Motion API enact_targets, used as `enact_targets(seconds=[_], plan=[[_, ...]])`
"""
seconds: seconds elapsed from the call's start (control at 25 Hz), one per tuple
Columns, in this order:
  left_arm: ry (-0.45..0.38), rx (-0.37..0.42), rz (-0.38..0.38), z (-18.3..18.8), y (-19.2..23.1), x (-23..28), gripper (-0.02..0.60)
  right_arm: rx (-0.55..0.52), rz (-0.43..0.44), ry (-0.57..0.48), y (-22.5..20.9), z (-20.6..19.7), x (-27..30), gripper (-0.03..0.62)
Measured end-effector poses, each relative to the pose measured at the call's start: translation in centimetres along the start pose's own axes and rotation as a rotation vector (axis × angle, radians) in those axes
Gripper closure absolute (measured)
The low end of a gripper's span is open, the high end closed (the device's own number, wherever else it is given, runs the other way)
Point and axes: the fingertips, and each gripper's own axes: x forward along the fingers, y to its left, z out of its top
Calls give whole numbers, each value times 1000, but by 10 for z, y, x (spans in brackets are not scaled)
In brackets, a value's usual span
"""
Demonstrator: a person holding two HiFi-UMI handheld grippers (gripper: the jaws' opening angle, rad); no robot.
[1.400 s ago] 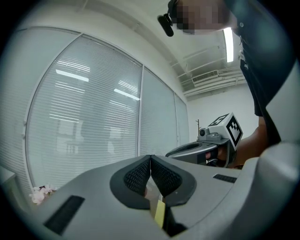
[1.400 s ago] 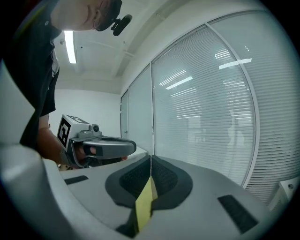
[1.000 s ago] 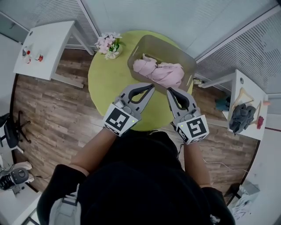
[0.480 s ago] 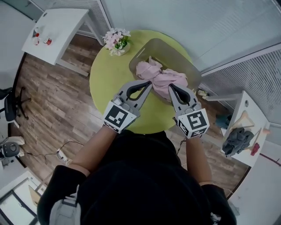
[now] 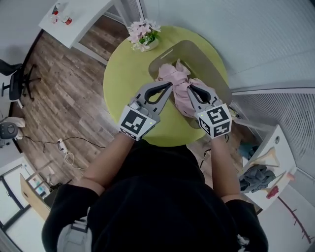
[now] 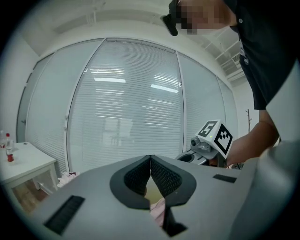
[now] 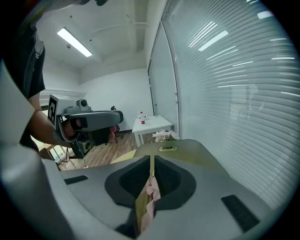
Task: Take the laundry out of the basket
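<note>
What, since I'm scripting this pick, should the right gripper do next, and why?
Probably open the right gripper: its jaws are shut, apparently empty, with tips over the crumpled pink laundry in the taupe plastic basket, so they cannot pinch cloth.

Both grippers have moved forward and down toward the basket (image 5: 198,51). A second ago their tips hung over the green table (image 5: 123,78), short of the basket's near wall. Now the left gripper (image 5: 170,85) has its tip at the near edge of the pink laundry (image 5: 173,73), and the right gripper (image 5: 189,88) has its tip over the laundry. The head view has swung too: the white side table (image 5: 74,12) has slid into the top left corner, and the flowers (image 5: 144,34) sit higher in the picture.
</note>
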Motion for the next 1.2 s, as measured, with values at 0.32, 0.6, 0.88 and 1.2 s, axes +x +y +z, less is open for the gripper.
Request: enact_targets(seconds=[0.32, 0.6, 0.88, 1.2], plan=[[-6, -19, 60, -19, 6, 25, 571, -13, 95, 129, -15, -37, 32, 565], [10, -30, 44, -33, 13, 50, 571, 8, 150, 265, -24, -78, 64, 499], [60, -4, 61, -56, 25, 61, 571, 49, 173, 399, -28, -118, 100, 400], [82, 10, 70, -68, 35, 71, 571, 105, 159, 562, -37, -167, 129, 275]])
